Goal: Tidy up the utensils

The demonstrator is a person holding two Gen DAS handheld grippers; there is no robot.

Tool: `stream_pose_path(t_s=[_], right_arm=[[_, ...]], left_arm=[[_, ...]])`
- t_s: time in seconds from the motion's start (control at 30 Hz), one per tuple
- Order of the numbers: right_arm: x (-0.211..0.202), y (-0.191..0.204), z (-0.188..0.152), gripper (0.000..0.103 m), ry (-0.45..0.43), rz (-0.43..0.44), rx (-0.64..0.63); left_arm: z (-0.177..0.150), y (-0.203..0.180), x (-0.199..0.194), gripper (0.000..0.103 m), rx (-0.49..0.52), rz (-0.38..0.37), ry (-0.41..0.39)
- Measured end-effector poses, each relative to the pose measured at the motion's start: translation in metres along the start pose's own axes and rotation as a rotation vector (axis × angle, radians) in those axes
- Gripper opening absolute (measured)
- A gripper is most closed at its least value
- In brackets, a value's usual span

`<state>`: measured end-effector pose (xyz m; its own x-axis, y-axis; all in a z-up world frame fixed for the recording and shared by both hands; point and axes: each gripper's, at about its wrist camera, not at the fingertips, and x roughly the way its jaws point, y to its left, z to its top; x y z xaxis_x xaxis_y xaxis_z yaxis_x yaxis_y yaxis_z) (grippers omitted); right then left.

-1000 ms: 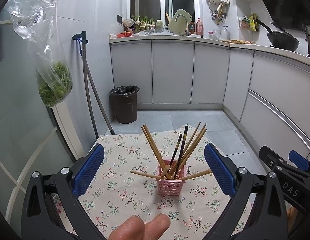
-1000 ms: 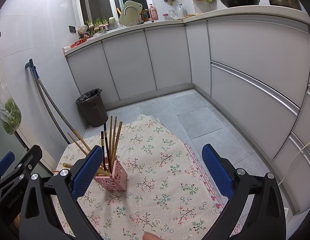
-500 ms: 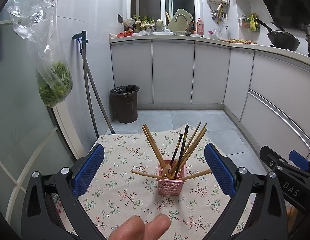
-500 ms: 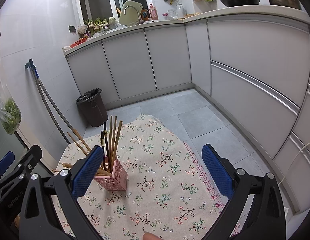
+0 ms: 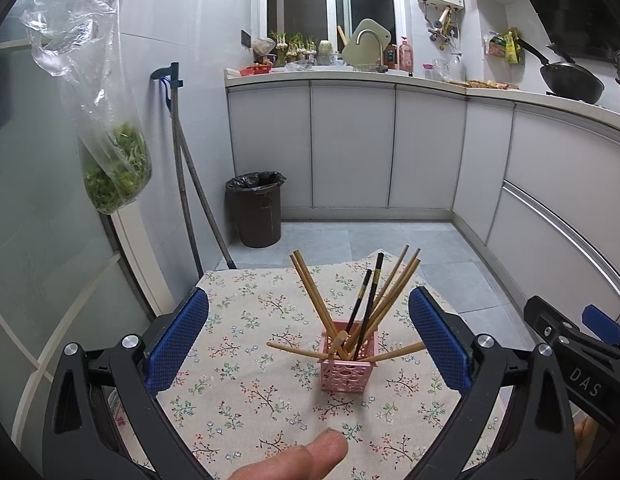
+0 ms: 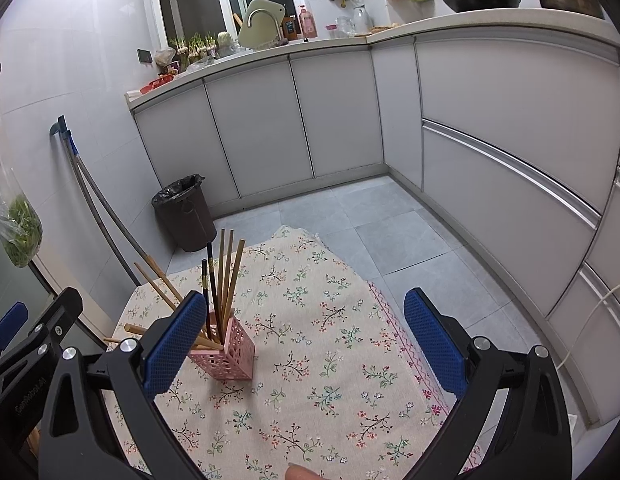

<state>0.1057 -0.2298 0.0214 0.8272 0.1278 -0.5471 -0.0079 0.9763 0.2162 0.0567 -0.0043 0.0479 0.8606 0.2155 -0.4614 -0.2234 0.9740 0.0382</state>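
A pink perforated holder (image 5: 347, 364) stands upright on the floral tablecloth (image 5: 250, 376), filled with several wooden and black chopsticks (image 5: 373, 300) that lean outward. My left gripper (image 5: 308, 340) is open, held back above the cloth with the holder in line between its blue pads (image 5: 178, 340). In the right wrist view the same holder (image 6: 226, 354) stands just behind the left pad (image 6: 170, 344) of my right gripper (image 6: 304, 342), which is also open with nothing in it. Both grippers are apart from the holder.
A fingertip (image 5: 294, 460) shows at the bottom edge. The right gripper's body (image 5: 569, 348) shows at the left view's right side. Past the table's far edge are tiled floor, a dark bin (image 5: 256, 208), mop handles (image 5: 186, 200) and white cabinets (image 6: 489, 132). A bag of greens (image 5: 110, 152) hangs at the left.
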Motion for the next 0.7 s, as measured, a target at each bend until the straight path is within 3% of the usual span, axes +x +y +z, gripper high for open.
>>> stream_pose_path(t_s=[0.23,0.33,0.7], right_arm=[[0.0008,0.0011,-0.0008,0.097,0.005,0.003,-0.003],[0.0007,-0.0001,-0.0002,0.096,0.008,0.005,-0.002],[0.0026,-0.0003,0.0016,0.096,0.012,0.006,0.000]], left_arm=[[-0.0007,0.0042,-0.0008,0.096,-0.043,-0.016,-0.003],[-0.0018,0.0054,-0.0008,0.096,-0.057,0.018,-0.011],[-0.0021,0.0010,-0.0008,0.096,-0.026,0.001,-0.025]])
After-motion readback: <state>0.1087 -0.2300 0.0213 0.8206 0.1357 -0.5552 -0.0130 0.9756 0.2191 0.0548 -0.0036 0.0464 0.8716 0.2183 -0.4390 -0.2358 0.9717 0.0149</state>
